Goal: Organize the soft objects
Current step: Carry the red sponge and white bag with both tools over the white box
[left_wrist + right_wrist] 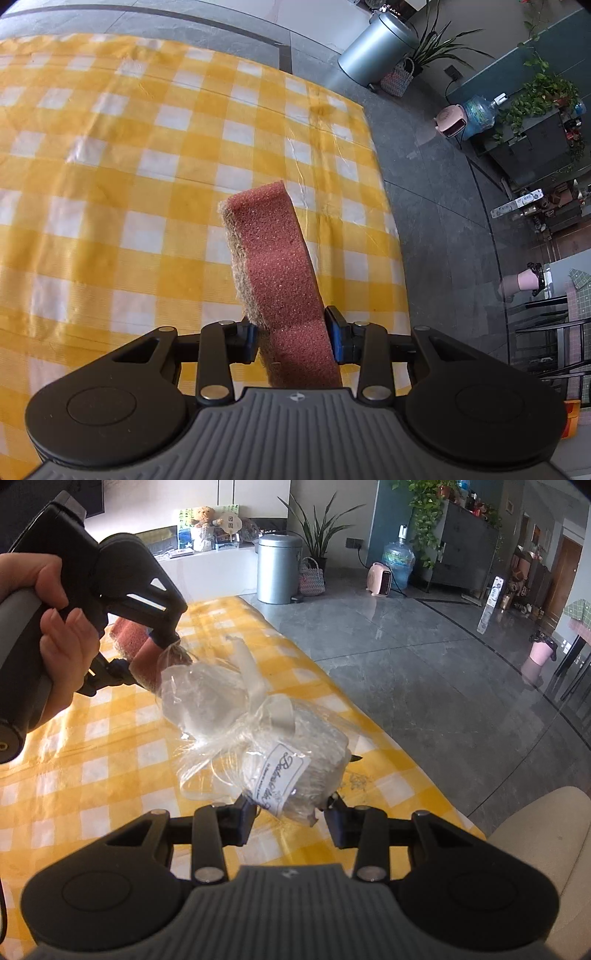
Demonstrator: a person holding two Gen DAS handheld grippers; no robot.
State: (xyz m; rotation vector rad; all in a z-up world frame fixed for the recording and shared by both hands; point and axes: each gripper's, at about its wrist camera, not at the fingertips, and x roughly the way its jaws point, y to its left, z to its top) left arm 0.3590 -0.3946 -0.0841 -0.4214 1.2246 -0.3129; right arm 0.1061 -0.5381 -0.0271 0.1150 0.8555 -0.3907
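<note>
My left gripper [291, 338] is shut on a reddish-brown sponge [275, 258] with a tan scouring side, held above the yellow-and-white checked tablecloth [129, 166]. In the right wrist view the same left gripper [144, 653] shows at the upper left, a hand around its handle, with the sponge [135, 642] between its fingers. My right gripper [291, 819] is shut on a clear plastic-wrapped white bundle [295, 764] with a label, held just above the cloth [110, 746]. The wrap's far end reaches close to the sponge.
The table's right edge [369, 723] drops to a grey tiled floor. A metal bin [277, 568], plants, a pink heater [382, 579] and a water bottle stand at the far wall. A beige cushion [535, 849] sits at the lower right.
</note>
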